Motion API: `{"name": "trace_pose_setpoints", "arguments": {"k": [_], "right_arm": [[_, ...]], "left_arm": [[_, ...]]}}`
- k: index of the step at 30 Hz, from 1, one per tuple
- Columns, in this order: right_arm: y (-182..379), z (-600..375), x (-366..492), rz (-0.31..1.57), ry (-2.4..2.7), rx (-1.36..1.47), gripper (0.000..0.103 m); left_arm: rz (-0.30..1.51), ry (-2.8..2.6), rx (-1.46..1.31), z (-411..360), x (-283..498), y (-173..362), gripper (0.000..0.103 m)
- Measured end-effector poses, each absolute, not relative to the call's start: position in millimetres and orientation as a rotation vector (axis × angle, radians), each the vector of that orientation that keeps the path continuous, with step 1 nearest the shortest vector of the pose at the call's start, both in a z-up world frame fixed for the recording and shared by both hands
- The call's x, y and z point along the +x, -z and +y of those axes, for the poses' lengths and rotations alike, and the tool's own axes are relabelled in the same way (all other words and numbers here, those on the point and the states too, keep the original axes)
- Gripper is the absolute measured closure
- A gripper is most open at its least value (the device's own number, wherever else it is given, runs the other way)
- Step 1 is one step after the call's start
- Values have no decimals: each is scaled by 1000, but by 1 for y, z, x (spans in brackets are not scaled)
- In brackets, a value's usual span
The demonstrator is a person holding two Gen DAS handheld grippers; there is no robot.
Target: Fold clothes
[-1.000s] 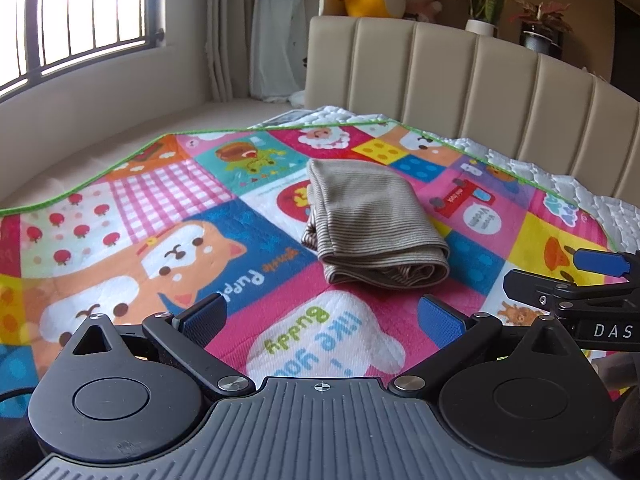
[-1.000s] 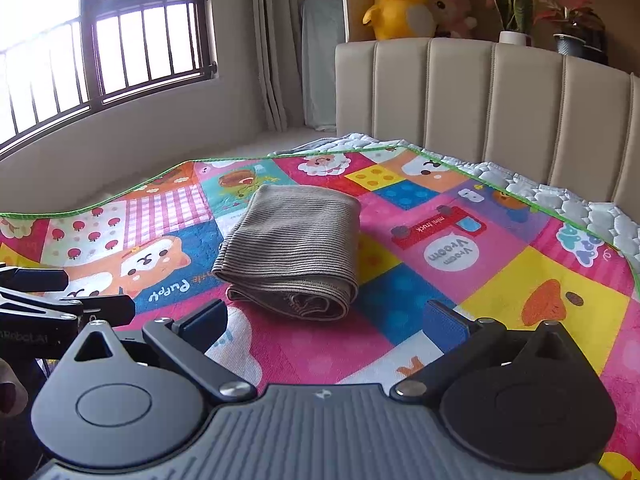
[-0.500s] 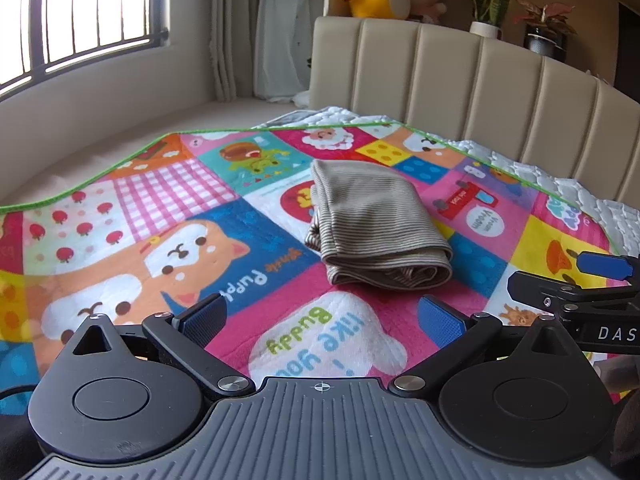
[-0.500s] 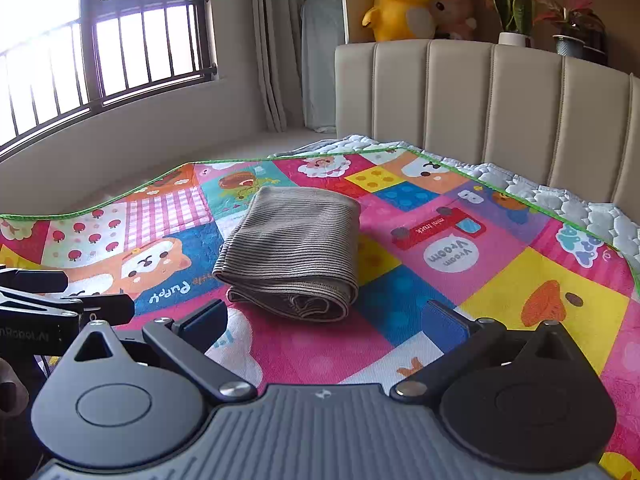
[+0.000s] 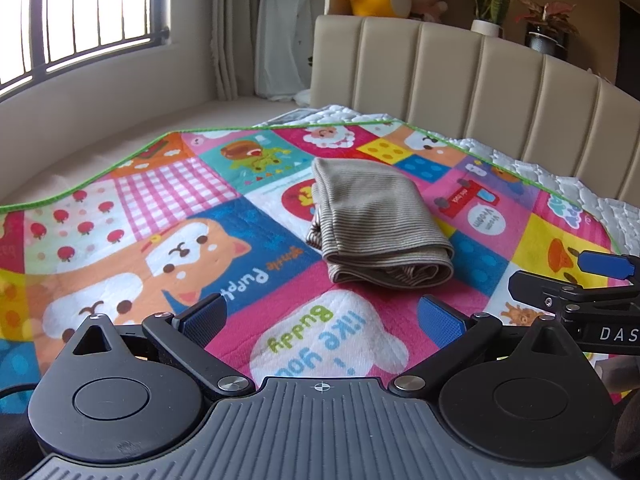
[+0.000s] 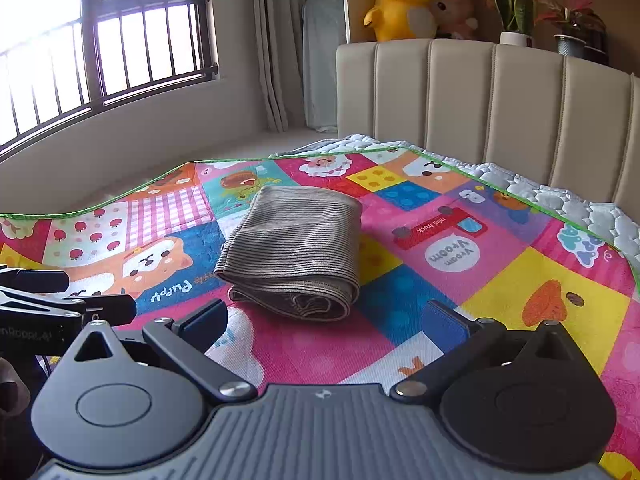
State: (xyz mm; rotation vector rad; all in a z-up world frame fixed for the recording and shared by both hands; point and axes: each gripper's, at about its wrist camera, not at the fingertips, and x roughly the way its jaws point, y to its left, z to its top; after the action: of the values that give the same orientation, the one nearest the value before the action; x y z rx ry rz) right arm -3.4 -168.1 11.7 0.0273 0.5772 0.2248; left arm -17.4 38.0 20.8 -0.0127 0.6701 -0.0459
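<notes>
A brown striped garment (image 5: 376, 224) lies folded into a compact rectangle on the colourful cartoon mat (image 5: 160, 216), its layered edge facing me. The same folded garment (image 6: 296, 260) sits left of centre in the right wrist view. My left gripper (image 5: 322, 316) hovers open just short of it, nothing between its blue pads. My right gripper (image 6: 324, 318) is also open and empty, close in front of the garment. Each gripper shows at the edge of the other's view: the right one (image 5: 576, 280) at the right side, the left one (image 6: 60, 300) at the left side.
The mat (image 6: 520, 280) covers a white quilted mattress (image 5: 560, 176) with a beige padded headboard (image 5: 460, 80) behind. Plush toys (image 6: 400, 4) and potted plants (image 6: 516, 12) stand on the ledge above. A barred window (image 6: 100, 40) and curtain are at the left.
Both grippers have drifted very slightly; the folded garment sits a touch lower in the views. It stays untouched and both grippers stay open.
</notes>
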Motion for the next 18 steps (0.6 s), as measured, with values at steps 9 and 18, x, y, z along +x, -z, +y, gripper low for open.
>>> {"name": "trace_pose_setpoints", "arguments": {"k": [9,18], "right_arm": [[-12,-167,-4,579,-226,27,0],[-11,-168,-3,585,-232,25,0]], "left_arm": [[673,54,-11,37,-18,-21,0],[677,49,-9,36,-18,-21,0]]}}
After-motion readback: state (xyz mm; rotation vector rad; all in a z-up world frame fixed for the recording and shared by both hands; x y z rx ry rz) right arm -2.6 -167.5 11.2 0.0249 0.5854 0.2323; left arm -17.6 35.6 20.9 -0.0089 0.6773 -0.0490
